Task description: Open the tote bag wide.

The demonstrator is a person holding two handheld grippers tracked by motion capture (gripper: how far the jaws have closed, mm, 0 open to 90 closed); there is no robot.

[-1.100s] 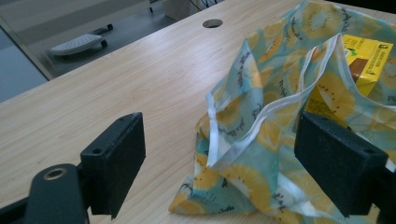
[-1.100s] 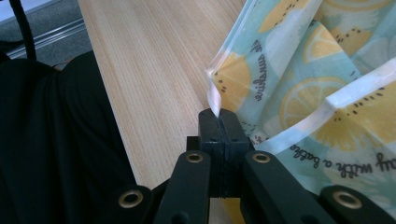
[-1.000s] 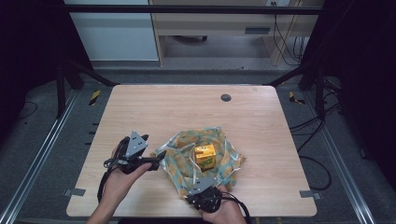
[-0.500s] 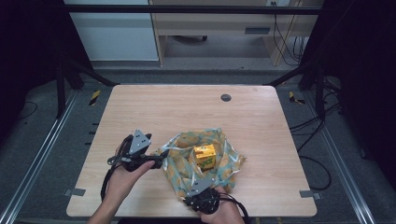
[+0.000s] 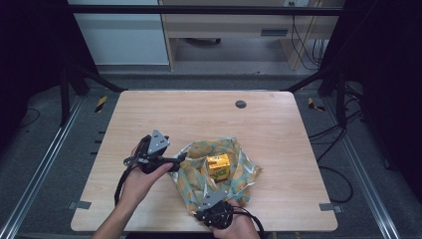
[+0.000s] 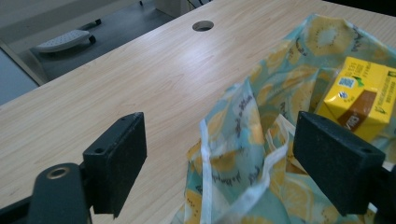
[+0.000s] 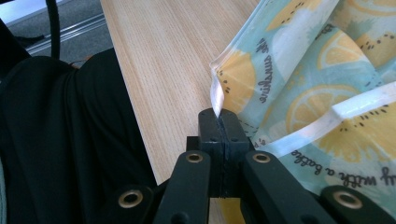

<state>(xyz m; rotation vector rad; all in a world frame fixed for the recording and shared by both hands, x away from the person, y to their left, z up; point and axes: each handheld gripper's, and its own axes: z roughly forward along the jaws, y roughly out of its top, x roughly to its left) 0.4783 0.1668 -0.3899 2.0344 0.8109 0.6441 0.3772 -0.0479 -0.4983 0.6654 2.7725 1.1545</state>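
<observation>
A thin bag (image 5: 199,175) printed with lemon and kiwi slices lies crumpled on the wooden table (image 5: 199,119), right of the middle and toward the near edge. A yellow drink carton (image 5: 219,167) sits among its folds. My left gripper (image 5: 180,160) is at the bag's left edge, open. In the left gripper view a raised, white-hemmed edge of the bag (image 6: 243,140) stands between the wide jaws of that gripper (image 6: 222,154), untouched by the pads, and the carton (image 6: 362,100) lies beyond. My right gripper (image 7: 223,123) is shut on the bag's (image 7: 303,79) near hem, close to the table's front edge (image 5: 211,203).
A round cable hole (image 5: 241,104) sits in the table's far part. Bare wood surrounds the bag on the left, right and far sides. The person's dark clothing (image 7: 56,140) is just off the front edge. Metal frame rails (image 5: 40,169) flank the table.
My left gripper has moved right and a little away from the person, up to the bag's left edge. The right gripper has stayed put on the hem.
</observation>
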